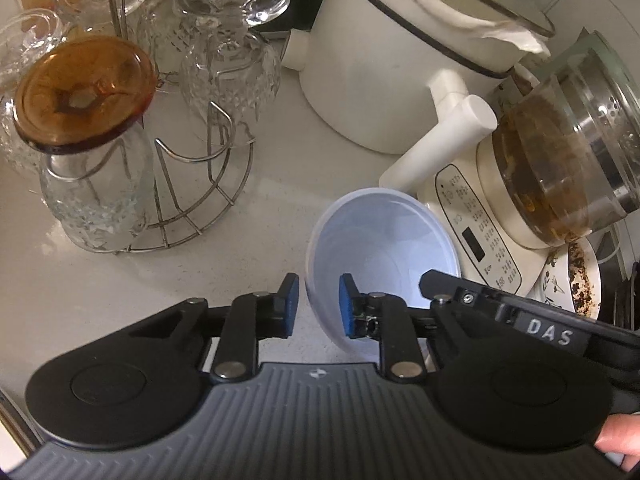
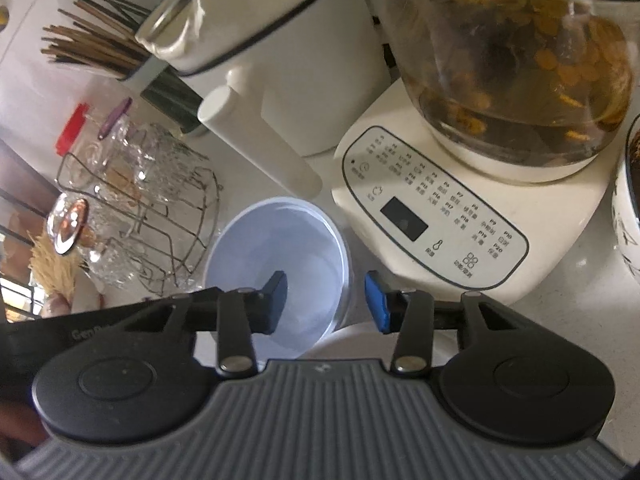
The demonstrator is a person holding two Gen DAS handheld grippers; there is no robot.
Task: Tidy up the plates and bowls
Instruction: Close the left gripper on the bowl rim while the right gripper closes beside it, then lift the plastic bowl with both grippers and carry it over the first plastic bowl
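- Your left tongs [image 1: 319, 306] sit astride the near rim of the pale bowl [image 1: 384, 256], pads a little apart, not clamped yet.
- Your right tongs [image 2: 326, 302] sit astride the bowl's other rim, wider apart.
- The bowl stands on the worktop [image 1: 240, 264] just beside the kettle base [image 2: 432, 216].
- It looks like nothing is sorted yet.
- Only the left view shows a dirty plate [image 1: 580, 280] past the kettle base; only the right shows chopsticks [image 2: 92, 44].
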